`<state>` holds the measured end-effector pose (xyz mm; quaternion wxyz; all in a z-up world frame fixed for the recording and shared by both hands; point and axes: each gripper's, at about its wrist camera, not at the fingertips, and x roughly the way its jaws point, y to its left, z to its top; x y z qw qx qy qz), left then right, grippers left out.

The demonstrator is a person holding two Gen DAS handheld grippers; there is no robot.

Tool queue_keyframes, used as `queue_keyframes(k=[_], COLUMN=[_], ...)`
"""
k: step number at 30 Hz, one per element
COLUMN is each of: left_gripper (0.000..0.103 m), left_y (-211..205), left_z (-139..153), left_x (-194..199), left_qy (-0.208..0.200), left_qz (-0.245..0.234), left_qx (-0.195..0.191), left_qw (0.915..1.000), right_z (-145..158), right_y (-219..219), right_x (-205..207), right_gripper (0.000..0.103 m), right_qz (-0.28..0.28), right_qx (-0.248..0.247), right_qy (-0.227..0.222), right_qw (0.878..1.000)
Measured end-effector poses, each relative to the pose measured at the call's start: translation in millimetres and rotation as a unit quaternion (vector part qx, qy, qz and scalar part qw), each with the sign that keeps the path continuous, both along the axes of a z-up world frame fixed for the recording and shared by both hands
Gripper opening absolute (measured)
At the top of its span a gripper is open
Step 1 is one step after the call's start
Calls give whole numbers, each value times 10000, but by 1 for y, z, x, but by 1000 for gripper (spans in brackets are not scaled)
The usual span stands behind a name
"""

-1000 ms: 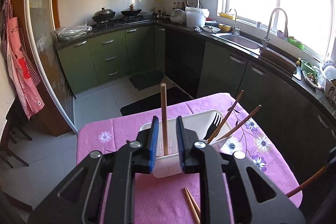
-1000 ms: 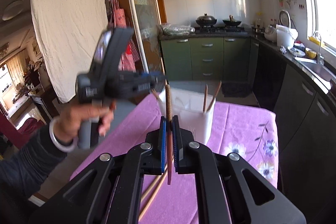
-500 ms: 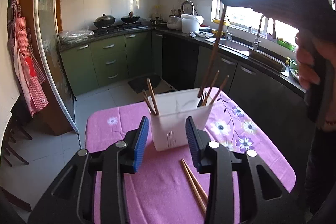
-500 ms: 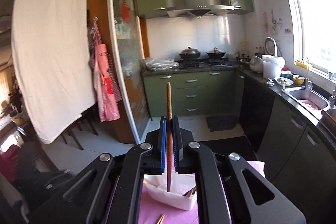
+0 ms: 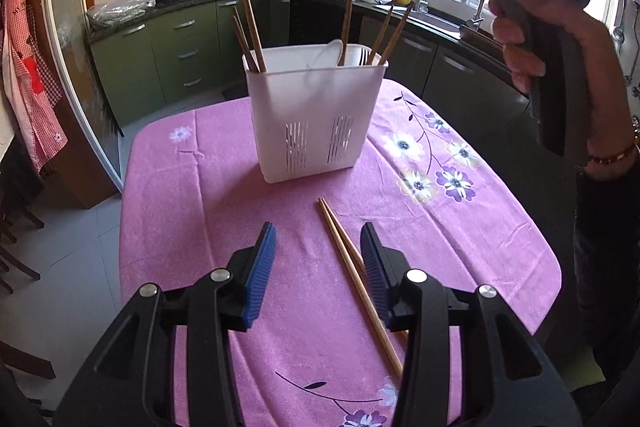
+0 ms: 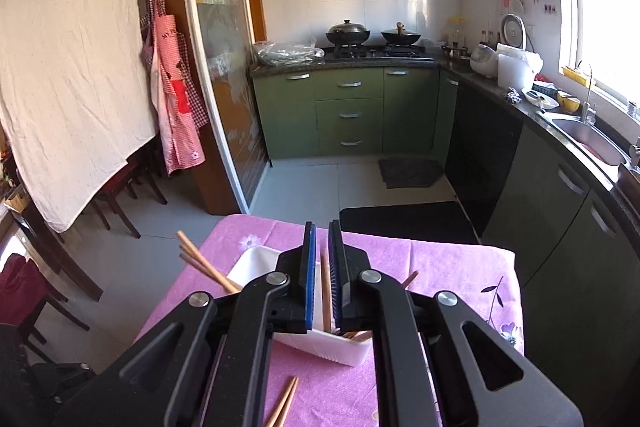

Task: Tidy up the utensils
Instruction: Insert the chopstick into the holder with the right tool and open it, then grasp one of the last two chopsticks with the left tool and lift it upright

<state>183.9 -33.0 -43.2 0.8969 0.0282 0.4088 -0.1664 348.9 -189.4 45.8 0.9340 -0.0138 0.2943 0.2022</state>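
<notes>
Chopsticks (image 5: 356, 279) lay as a loose pair on the pink flowered tablecloth (image 5: 192, 211), running from just near of the white utensil holder (image 5: 316, 115) toward the near edge. The left gripper (image 5: 318, 259) hung low over them with its blue pads wide apart and its jaws opening; the pair passed between the fingers nearer the right pad, and neither pad pressed on them. The holder stood upright toward the far side of the table, slotted near its base. Three brown chopsticks (image 5: 250, 35) leaned out of its left compartment, more sticks (image 5: 390, 33) rose from its right end, and dark fork tines showed just inside the right rim.

The right gripper (image 6: 322, 267) was held above the holder (image 6: 344, 347), a hand (image 5: 560, 39) wrapped round its grip in the left wrist view. Its fingers were clenched almost together on a single chopstick (image 6: 326, 295) that stood upright between the pads, its lower end down inside the holder's right compartment. Whether that tip touched the bottom could not be told. In the right wrist view the left-compartment sticks (image 6: 202, 263) slanted out to the left, and the ends of the loose pair (image 6: 282, 403) showed on the cloth near of the holder
</notes>
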Motion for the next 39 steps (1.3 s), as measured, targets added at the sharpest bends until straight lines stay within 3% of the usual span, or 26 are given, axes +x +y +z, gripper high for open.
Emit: queue_keyframes(k=[8, 15, 18, 24, 32, 39], left_gripper=[42, 41, 36, 28, 25, 15], left_y=[-23, -41, -41, -47, -54, -60], left_z=[-26, -65, -80, -98, -111, -116], left_x=[17, 43, 55, 70, 78, 86], left_qy=[531, 1155, 1422, 1705, 1899, 1921], left_qz=[-93, 24, 141, 282, 334, 457], left_qx=[-89, -88, -188, -129, 53, 339], left_qw=[9985, 9933, 9896, 9849, 9812, 9797], right_z=[27, -25, -58, -94, -105, -109], right_y=[-31, -70, -93, -125, -129, -132], right_x=[-90, -144, -149, -141, -137, -136], right_gripper=[15, 16, 16, 16, 21, 23], right_qz=[356, 195, 11, -189, -96, -52], right_qx=[226, 113, 188, 365, 455, 600], right_qy=[-593, -220, 183, 686, 824, 884], right_qw=[9973, 9995, 9997, 9968, 9955, 9943])
